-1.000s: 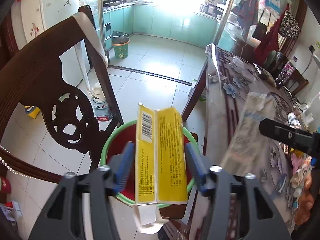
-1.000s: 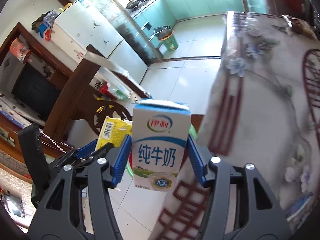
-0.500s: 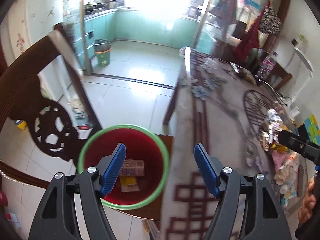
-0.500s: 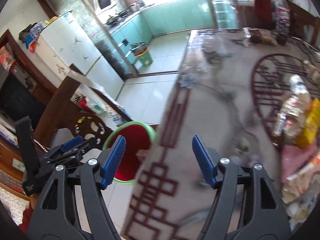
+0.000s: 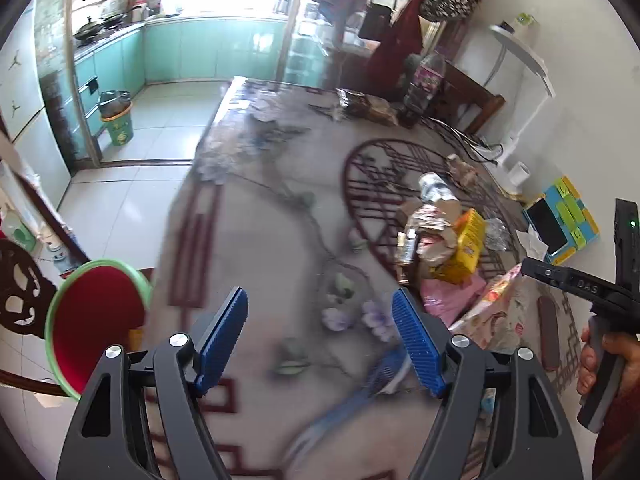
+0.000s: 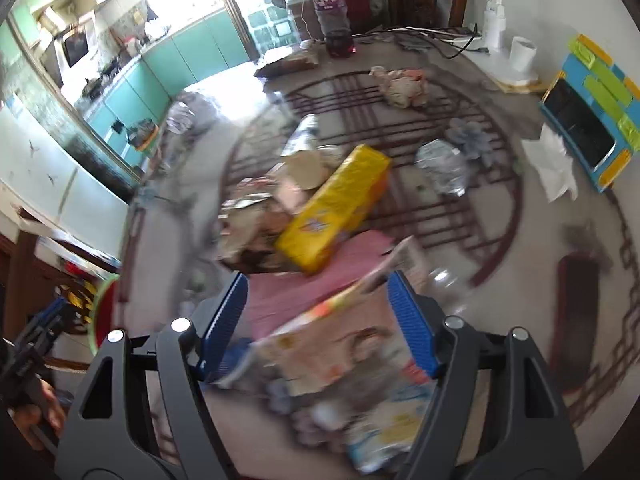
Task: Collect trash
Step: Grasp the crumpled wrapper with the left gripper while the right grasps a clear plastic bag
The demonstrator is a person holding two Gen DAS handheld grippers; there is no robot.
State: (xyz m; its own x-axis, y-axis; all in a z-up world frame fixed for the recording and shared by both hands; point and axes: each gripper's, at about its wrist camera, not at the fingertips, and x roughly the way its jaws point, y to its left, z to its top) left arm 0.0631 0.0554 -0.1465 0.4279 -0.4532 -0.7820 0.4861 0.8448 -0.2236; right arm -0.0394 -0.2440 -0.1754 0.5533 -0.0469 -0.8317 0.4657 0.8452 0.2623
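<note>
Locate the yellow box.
In the right wrist view the yellow box lies mid-table atop the trash pile, just above the pink bag.

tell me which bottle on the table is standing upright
The purple-label bottle at the table's far edge; the clear bottle in the trash pile lies on its side.

- We take the table (image 5: 256, 240) as our landmark: its patterned cover looks smooth and faintly glossy.
- Off the table's left edge, the red bin (image 5: 96, 320) looks like smooth plastic with a green rim.
- Beside that bin, the carved chair (image 5: 20, 300) is dark polished wood.
- On the table, the yellow box (image 6: 336, 208) looks like glossy printed cardboard.
- Just beside the box, the pink sheet (image 6: 304, 280) looks matt, like paper or thin plastic; we cannot tell which.
- At the table's far edge, the bottle (image 6: 330, 12) is clear, shiny plastic.
- Over the table, the left gripper (image 5: 320, 320) and right gripper (image 6: 316, 308) have ribbed blue pads on matt black plastic arms with bright metal screws.
</note>
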